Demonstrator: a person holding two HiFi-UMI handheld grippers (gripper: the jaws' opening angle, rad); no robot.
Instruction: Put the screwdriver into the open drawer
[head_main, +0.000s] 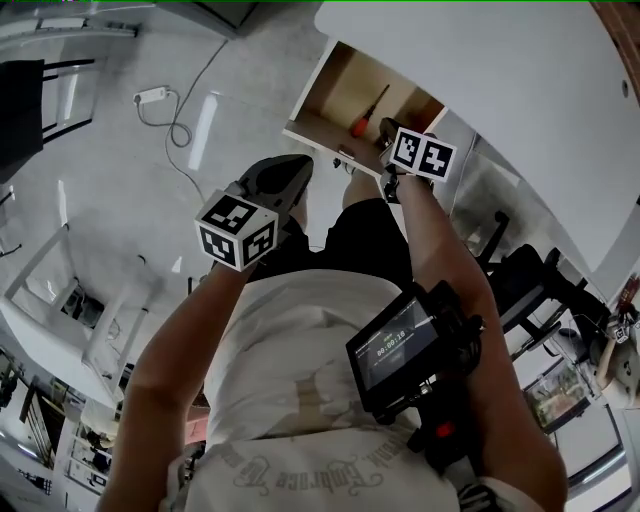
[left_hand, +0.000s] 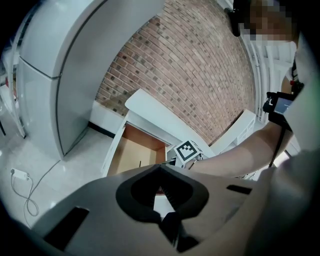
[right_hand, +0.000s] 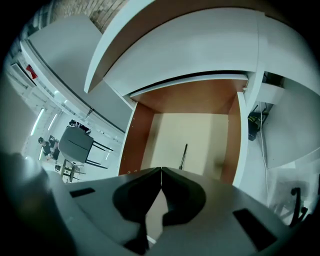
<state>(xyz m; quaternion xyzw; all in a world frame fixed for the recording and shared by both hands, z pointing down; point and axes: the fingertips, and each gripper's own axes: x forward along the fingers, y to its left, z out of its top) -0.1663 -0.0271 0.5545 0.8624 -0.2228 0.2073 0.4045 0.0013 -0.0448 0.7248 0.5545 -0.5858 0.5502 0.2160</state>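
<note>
Seen from above, looking steeply down the person's own body. At the upper left of the frame, a pale floor (head_main: 110, 190) carries a white power adapter (head_main: 150, 96) with a thin cable (head_main: 180, 128) looping away from it.

Left of centre, the left hand-held gripper (head_main: 290, 172) is held up over the floor, its marker cube facing the camera. In its own view the two jaws meet at their tips with nothing between them, so it is closed and empty. Beyond them that view shows a brick wall (left_hand: 200, 65).

At the top centre of the head view is the open drawer (head_main: 315, 135), pulled out from under a white tabletop (head_main: 500, 70). It has a white front edge, brown side walls and a pale floor. The screwdriver (head_main: 366, 118) lies inside on that floor. Its orange handle points toward the drawer's front edge and its dark shaft runs toward the back. It lies close to the right-hand wall, apart from both hand-held grippers.

Just right of the drawer, the right hand-held gripper (head_main: 388, 130) hovers over the drawer's front right corner, pointing down into it. Its own view shows the jaws pressed together and holding nothing, with the screwdriver's thin shaft on the drawer floor just past their tips.

At the lower right, a small device with a lit screen (head_main: 395, 350) is strapped to the person's chest.
</note>
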